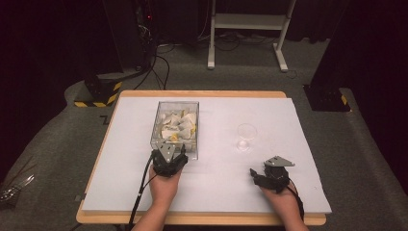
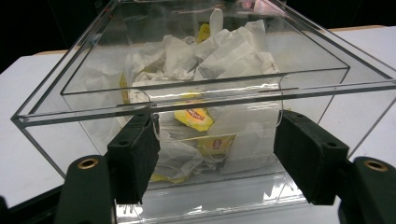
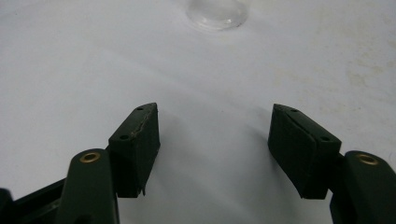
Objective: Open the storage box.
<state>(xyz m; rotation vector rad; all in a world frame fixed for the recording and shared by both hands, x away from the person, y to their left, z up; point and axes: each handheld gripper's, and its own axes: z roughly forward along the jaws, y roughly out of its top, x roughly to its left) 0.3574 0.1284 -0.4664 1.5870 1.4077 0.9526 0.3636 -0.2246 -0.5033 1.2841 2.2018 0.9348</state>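
- While your left gripper [image 2: 217,156] sits at the near wall of the clear box [image 1: 175,126] of tea bags [image 2: 196,116], its jaws stand apart, gripping nothing.
- Your right gripper [image 3: 215,149] rests low over the white table [image 1: 216,173], jaws wide, nothing between.
- The clear cup [image 1: 247,136] stands just beyond it.

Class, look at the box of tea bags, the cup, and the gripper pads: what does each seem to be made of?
Box: clear rigid plastic, probably acrylic; glossy, with bright polished edges and contents visible through its walls.
Tea bags: thin white paper, crumpled and matt, with yellow printed tags.
Cup: transparent, thin plastic or glass; hard to tell.
Left gripper's pads: black, dull, likely rubber or foam.
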